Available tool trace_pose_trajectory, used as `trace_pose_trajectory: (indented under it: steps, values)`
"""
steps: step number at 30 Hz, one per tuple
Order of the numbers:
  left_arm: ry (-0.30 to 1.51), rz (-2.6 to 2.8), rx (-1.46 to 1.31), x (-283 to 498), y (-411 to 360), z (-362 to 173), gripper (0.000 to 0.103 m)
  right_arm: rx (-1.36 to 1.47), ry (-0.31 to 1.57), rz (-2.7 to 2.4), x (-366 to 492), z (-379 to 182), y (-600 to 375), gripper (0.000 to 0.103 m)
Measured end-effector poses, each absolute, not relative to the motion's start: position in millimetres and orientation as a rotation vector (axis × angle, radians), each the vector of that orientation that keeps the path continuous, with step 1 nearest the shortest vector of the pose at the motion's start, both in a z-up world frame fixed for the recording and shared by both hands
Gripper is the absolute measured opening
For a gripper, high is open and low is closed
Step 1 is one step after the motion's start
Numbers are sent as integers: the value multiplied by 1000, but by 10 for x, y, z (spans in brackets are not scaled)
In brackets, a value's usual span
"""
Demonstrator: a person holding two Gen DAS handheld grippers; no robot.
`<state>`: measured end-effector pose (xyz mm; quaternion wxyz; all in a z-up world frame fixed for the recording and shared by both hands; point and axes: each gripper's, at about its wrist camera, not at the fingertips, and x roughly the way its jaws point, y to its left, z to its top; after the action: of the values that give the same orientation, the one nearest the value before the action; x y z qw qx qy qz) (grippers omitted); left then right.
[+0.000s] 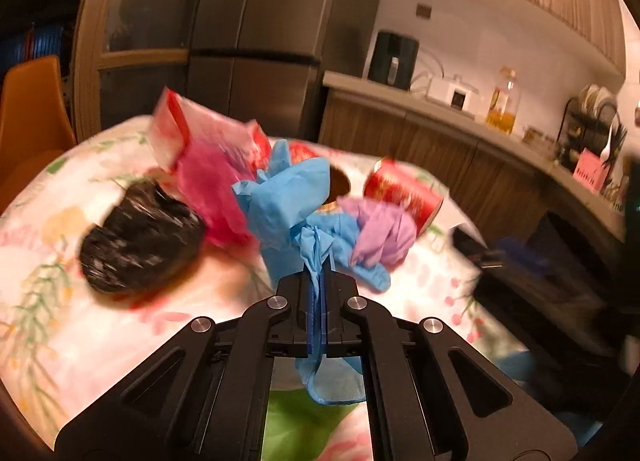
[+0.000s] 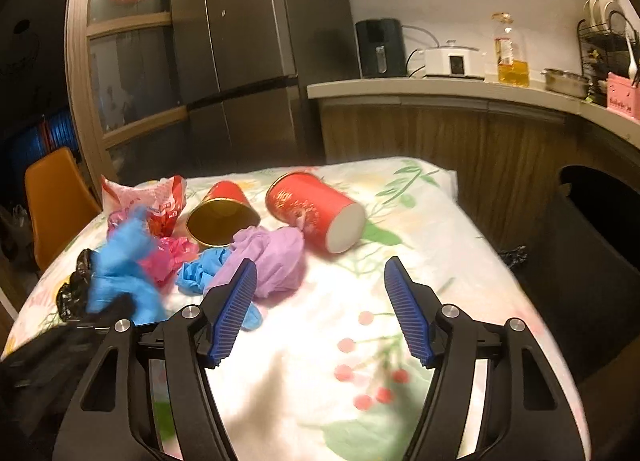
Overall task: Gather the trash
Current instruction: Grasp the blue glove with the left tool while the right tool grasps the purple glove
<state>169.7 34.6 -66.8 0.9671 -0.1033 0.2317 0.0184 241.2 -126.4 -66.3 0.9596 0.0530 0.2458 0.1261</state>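
— While the purple tissue (image 2: 276,261) is taken as the landmark, how is the left tool (image 1: 319,261) seen?
— It is clenched on a crumpled blue tissue (image 1: 280,201), which is held just left of the purple tissue, above the flowered tabletop (image 2: 320,361).
— And the right tool (image 2: 320,293)?
— It is released; nothing is gripped between its blue pads (image 2: 236,313), and the purple tissue is seen just beyond its left pad.
— What else is found nearby?
— A red canister (image 2: 316,213) is laid on its side just behind the purple tissue, a red cup (image 2: 222,217) behind and left, pink wrap (image 1: 212,189) and a black bag (image 1: 140,237) further left.
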Motion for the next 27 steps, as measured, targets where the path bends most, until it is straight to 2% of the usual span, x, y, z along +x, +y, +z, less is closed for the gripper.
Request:
trace_pose_trajectory:
  steps: [7, 10, 12, 14, 15, 16, 17, 27]
  values:
    - [418, 68, -211, 1601, 542, -497, 1, 118, 553, 273, 2760, -778, -995, 63]
    - [419, 75, -208, 1615, 581, -488, 1, 115, 595, 278, 2882, -839, -912, 57]
    - [416, 76, -205, 1624, 590, -482, 1, 105, 625, 279, 2940, -889, -881, 49]
    - [417, 77, -201, 1643, 593, -481, 1, 98, 638, 294, 2959, -922, -866, 29]
    - [418, 77, -201, 1641, 589, -484, 1, 95, 639, 299, 2958, -929, -855, 24]
    - [419, 77, -202, 1639, 591, -488, 1, 91, 632, 304, 2937, -913, -853, 14]
    - [420, 75, -204, 1632, 599, -488, 1, 86, 619, 305, 2904, -890, -858, 11]
    - [404, 64, -202, 1559, 533, -379, 1, 113, 472, 317, 2360, -436, -1176, 6]
